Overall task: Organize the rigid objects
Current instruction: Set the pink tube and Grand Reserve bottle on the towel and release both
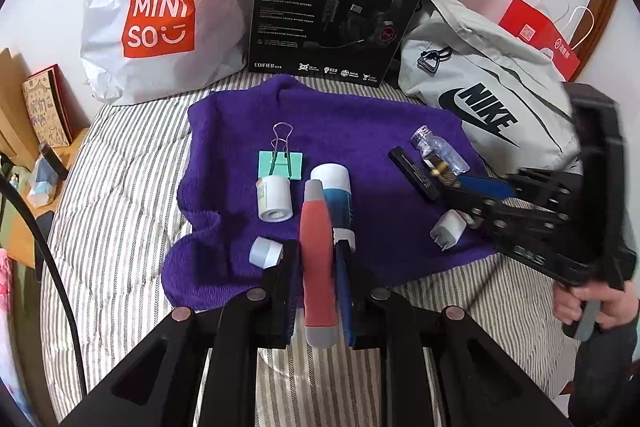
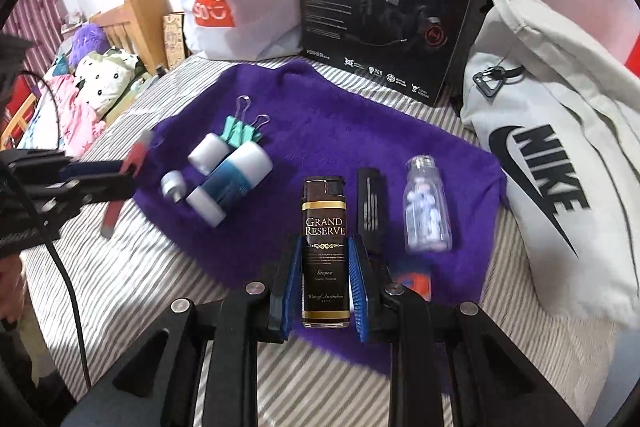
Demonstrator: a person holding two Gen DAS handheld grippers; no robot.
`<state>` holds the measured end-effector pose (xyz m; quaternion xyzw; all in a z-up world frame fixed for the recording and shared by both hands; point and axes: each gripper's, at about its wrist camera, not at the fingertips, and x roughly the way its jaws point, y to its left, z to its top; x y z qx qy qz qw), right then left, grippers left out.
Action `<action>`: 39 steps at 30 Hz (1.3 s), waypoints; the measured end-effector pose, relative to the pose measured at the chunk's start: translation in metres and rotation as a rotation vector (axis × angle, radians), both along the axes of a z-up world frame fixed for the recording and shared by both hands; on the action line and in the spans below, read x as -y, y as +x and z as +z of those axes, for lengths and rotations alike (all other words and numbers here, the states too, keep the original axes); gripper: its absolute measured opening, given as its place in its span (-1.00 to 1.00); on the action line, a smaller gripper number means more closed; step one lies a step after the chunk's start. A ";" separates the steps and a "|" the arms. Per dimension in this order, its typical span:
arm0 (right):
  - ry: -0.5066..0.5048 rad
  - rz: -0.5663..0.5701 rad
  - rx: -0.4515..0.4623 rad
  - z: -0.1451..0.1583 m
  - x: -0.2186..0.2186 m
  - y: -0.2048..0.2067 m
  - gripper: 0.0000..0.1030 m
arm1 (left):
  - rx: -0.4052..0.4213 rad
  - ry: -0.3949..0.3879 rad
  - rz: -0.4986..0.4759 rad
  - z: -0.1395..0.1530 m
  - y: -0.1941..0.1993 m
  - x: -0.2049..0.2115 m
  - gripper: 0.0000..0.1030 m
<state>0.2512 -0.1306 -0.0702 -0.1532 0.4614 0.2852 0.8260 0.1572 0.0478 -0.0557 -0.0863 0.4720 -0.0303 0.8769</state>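
**Both grippers clamped on items above the purple towel**

The left gripper (image 1: 318, 259) pinches a red-and-grey pen-like tool (image 1: 318, 259) between its blue pads, the tool running lengthwise along the fingers; the right gripper (image 2: 325, 259) squeezes a dark lighter (image 2: 325, 251) labelled Grand Reserve, upright between its pads; both hang over the purple towel (image 1: 360, 131) spread on the striped bedcover (image 1: 120, 187); on the towel lie a blue-and-white tube (image 1: 338, 195), a white cylinder (image 1: 275, 198), a small grey-white cap (image 1: 266, 251), a mint binder clip (image 1: 280, 163), a white plug adapter (image 1: 449, 229), a black stick (image 2: 371, 201) and a clear bottle (image 2: 426, 207); behind stand a headset box (image 1: 336, 7), a white shopping bag (image 1: 160, 7) and a grey Nike bag (image 1: 480, 95).
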 end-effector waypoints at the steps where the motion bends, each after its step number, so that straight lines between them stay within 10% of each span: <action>1: -0.002 -0.002 -0.009 -0.004 -0.003 0.007 -0.55 | 0.001 0.000 -0.001 0.000 0.001 0.000 -0.67; 14: -0.029 -0.048 -0.099 -0.059 -0.031 0.059 -0.54 | -0.014 -0.014 0.003 -0.009 0.013 -0.006 -0.67; 39: -0.008 -0.065 -0.046 -0.029 0.008 0.031 -0.25 | -0.025 -0.030 -0.018 -0.010 0.015 0.010 -0.67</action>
